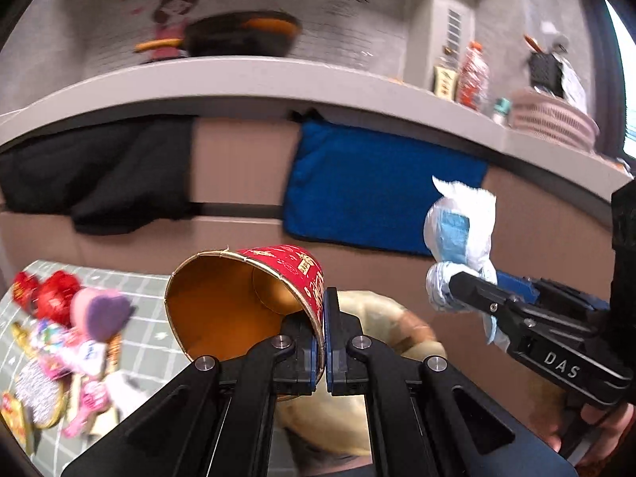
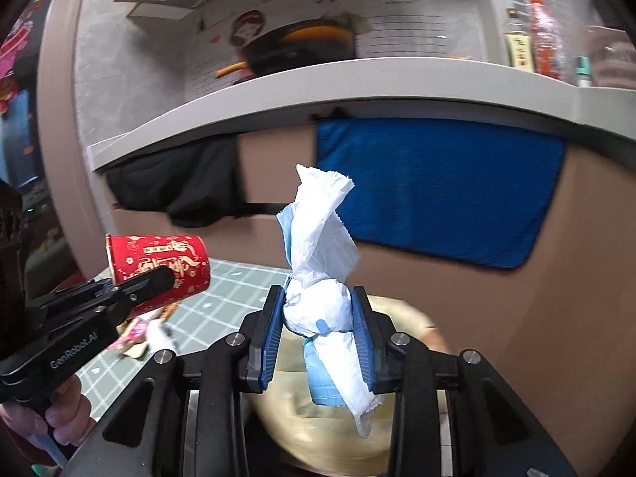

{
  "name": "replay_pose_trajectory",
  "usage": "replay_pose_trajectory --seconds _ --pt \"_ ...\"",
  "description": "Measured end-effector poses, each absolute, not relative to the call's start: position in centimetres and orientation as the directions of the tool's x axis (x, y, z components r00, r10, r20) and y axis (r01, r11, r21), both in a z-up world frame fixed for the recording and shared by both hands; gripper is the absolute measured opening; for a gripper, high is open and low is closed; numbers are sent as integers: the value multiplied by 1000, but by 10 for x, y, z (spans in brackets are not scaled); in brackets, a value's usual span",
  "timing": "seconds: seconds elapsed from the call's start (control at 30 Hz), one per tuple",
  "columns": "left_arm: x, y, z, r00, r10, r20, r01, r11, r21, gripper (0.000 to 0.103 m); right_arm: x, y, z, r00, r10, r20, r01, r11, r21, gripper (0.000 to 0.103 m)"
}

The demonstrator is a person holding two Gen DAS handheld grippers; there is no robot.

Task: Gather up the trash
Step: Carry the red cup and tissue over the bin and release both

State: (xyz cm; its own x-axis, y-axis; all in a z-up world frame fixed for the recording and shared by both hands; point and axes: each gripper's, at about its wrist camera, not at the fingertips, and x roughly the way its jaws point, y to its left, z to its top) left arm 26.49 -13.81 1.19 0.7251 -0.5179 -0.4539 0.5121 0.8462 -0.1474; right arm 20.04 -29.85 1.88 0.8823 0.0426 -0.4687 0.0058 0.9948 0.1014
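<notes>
My left gripper [image 1: 324, 310] is shut on the rim of a red paper cup [image 1: 246, 298] with a gold inside, held on its side in the air; it also shows in the right wrist view [image 2: 159, 266]. My right gripper [image 2: 318, 310] is shut on a crumpled white and blue tissue wad [image 2: 318, 262], also seen in the left wrist view [image 1: 461, 234]. Both are held above a pale yellow bin bag opening [image 2: 330, 429], which also shows below my left gripper [image 1: 357, 397].
A green grid mat [image 1: 147, 342] at the left carries several colourful wrappers [image 1: 71, 342]. A brown cabinet front holds a blue cloth [image 1: 377, 187] and a black cloth [image 1: 103, 175]. On the grey counter [image 1: 238, 79] above stand a black pan, bottles and a basket.
</notes>
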Motion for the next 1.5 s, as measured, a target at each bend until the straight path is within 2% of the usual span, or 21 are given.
replay_pose_trajectory --seconds 0.3,0.6,0.8,1.13,1.3,1.43,1.5 --pt "289 -171 -25 633 -554 -541 557 811 -179 2 219 -334 -2 870 21 -492 62 986 152 31" --pt "319 -190 -63 499 -594 -631 581 769 -266 2 244 -348 -47 831 55 -554 74 975 207 31" --pt "338 -206 -98 401 -575 -713 570 766 -298 2 265 -356 -80 790 69 -609 99 966 239 31" --pt "345 -213 -124 310 -582 -752 580 743 -336 5 284 -367 -130 708 104 -698 144 947 287 31" --pt "350 -208 -126 288 -607 -741 569 731 -378 11 286 -368 -138 690 108 -716 152 945 290 31" --pt "350 -196 -117 361 -584 -727 553 762 -337 36 284 -367 -138 689 95 -719 157 948 277 33" --pt "349 -186 -111 380 -594 -709 540 765 -352 40 284 -364 -135 694 89 -715 158 949 271 33"
